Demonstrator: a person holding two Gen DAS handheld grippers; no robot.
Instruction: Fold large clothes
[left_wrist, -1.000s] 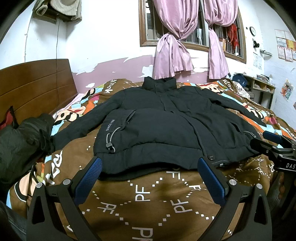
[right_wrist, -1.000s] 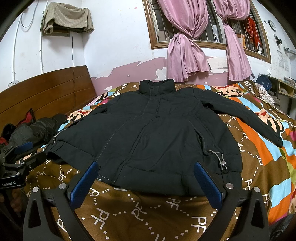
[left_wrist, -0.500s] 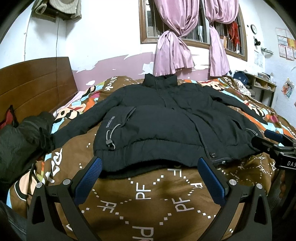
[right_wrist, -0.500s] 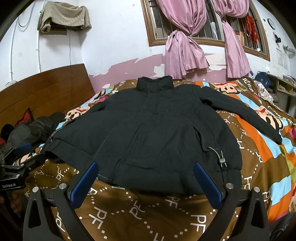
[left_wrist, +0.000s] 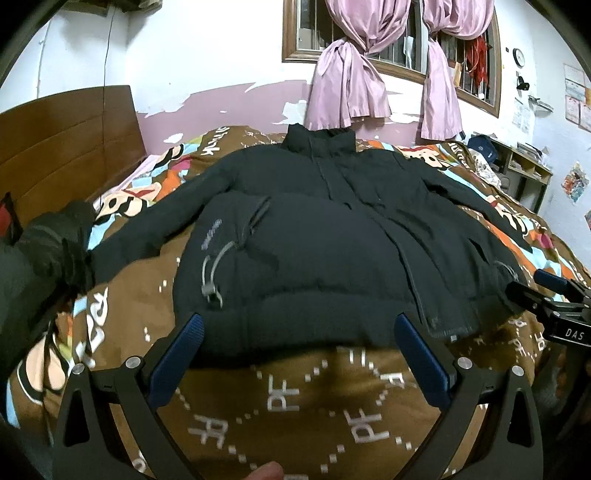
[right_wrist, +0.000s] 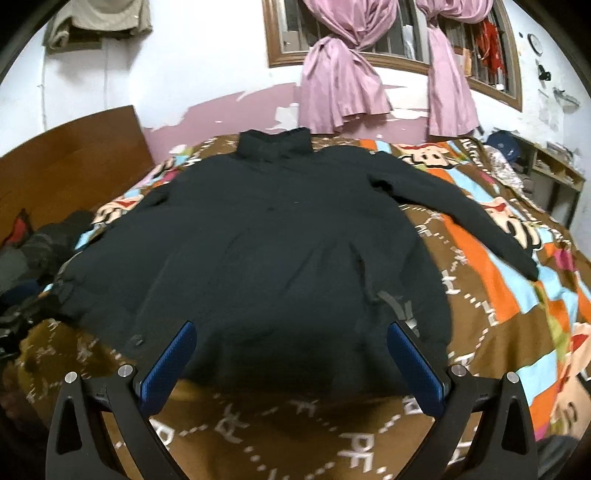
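Note:
A large black padded jacket (left_wrist: 325, 236) lies flat on the bed, collar toward the far wall and sleeves spread to both sides. In the right wrist view the same jacket (right_wrist: 280, 251) fills the middle. My left gripper (left_wrist: 299, 354) is open, its blue pads at the jacket's near hem on the left half. My right gripper (right_wrist: 291, 356) is open too, over the hem on the right half, and it shows as a black frame (left_wrist: 550, 302) at the right edge of the left wrist view. Neither holds cloth.
The bed carries a brown patterned quilt (left_wrist: 280, 402) with orange and blue patches. A dark bundle of clothes (left_wrist: 40, 251) lies at the left by the wooden headboard (left_wrist: 66, 147). Pink curtains (right_wrist: 340, 81) hang at the window; shelves (right_wrist: 554, 173) stand at the right.
Both grippers have moved forward and down toward the jacket's near hem; the jacket looks larger and the pads now overlap its edge. The jacket itself has not moved.

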